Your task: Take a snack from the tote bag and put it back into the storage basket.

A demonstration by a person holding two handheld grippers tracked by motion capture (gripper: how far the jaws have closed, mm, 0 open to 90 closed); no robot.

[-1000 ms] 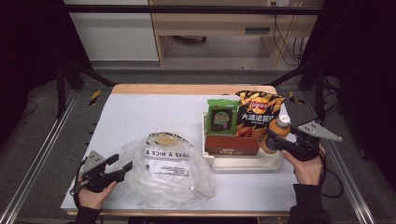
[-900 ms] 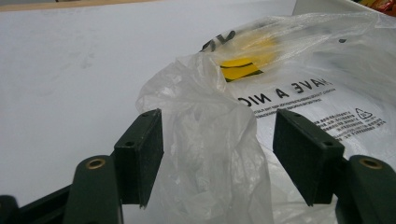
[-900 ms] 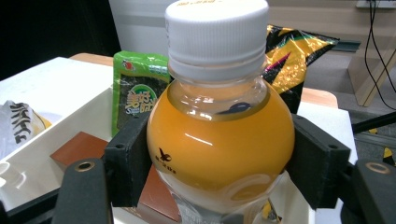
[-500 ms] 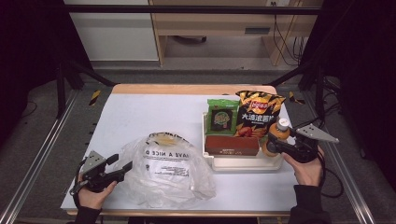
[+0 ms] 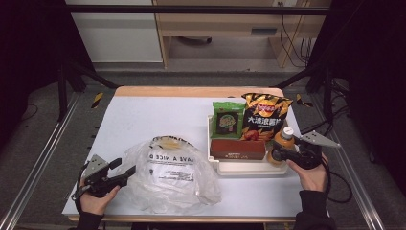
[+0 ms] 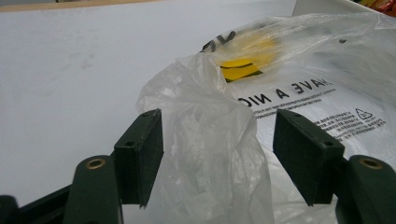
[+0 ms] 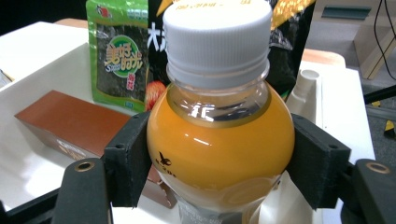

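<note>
At the near edge of the white worktop (image 5: 143, 115), a hand holds the left claw (image 5: 125, 168) low, right at the edge of a clear plastic bag (image 5: 174, 175). Its jaws stand wide apart. In the left gripper view, a crumpled fold of the bag (image 6: 210, 154) sits between the two black jaws, touching the left jaw and clear of the right one, so the claw is not squeezing it. The bag lies flat and wrinkly, with black letters and a yellow patch on it.

Over on the right side, another hand holds the right claw (image 5: 276, 154) against an orange juice bottle (image 5: 281, 146). In the right gripper view, the bottle (image 7: 219, 149) is round and fat with a white cap, and both jaws press on its sides. The claw has hold of it. The bottle stands upright at the right end of a white tray (image 5: 249, 167).

A brown box (image 5: 238, 149) lies in the tray just beside the bottle. Behind the box stands a green snack packet (image 5: 227, 120). Next to that, farther back, stands a dark chip bag (image 5: 265, 116) with yellow and red on it.
</note>
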